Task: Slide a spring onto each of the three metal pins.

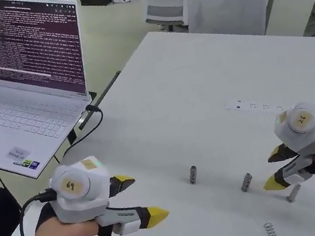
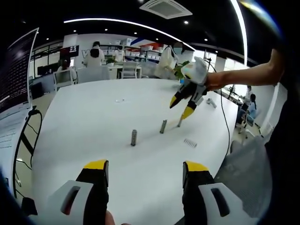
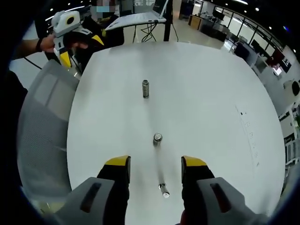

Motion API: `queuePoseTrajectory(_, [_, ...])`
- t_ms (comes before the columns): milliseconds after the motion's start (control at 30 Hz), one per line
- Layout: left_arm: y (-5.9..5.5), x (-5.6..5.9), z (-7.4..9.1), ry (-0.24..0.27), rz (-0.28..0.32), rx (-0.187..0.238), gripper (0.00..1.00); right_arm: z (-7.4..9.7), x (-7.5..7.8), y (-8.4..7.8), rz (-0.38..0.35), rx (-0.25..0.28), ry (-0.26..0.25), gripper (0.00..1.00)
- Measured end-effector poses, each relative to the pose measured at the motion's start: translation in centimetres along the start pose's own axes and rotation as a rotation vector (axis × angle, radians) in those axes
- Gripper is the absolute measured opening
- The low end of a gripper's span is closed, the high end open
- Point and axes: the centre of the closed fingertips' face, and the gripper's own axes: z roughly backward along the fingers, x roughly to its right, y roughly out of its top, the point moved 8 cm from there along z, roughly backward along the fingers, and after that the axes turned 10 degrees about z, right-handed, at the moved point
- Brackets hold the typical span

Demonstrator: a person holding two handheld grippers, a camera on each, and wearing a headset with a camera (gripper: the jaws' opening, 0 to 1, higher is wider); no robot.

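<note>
head view, grippers: my left gripper point(image 1: 139, 199) sits near left and my right gripper point(image 1: 273, 168) at right; both have jaws apart and hold nothing.
head view, pins: the left pin point(image 1: 193, 174) and middle pin point(image 1: 246, 182) each wear a spring; the bare pin point(image 1: 293, 193) stands just beside my right gripper's near jaw.
head view, spring: the loose spring point(image 1: 271, 232) lies flat on the white table point(image 1: 201, 86), nearer me than the bare pin, its long axis running near to far.
left gripper view: the loose spring point(image 2: 190, 143) lies well beyond my open jaws, close to the right gripper point(image 2: 180, 108).
right gripper view: the bare pin point(image 3: 163, 190) stands between my open jaws.
judgement: the right gripper is nearer, and the spring lies back toward me.
</note>
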Motion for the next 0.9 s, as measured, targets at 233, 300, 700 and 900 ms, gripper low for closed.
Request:
queuePoseTrajectory(233, [0.1,0.1,-0.1,-0.009,-0.007,-0.006,0.6,0.7,-0.6,-1.1,-0.064,0.031,-0.028,0.43])
queuePoseTrajectory(300, [0.1,0.0,-0.1,-0.012,-0.007,-0.008,0.6,1.0,-0.8,-1.5,-0.088,0.045,-0.041,0.43])
queuePoseTrajectory(700, [0.3,0.0,-0.4,-0.02,-0.01,-0.007,0.6,3.0,-2.8,-3.5,-0.207,0.136,-0.153,0.45])
queuePoseTrajectory(900, [0.2,0.0,-0.3,-0.023,-0.011,-0.009,0.6,4.2,-4.0,-4.4,-0.278,0.193,-0.191,0.48])
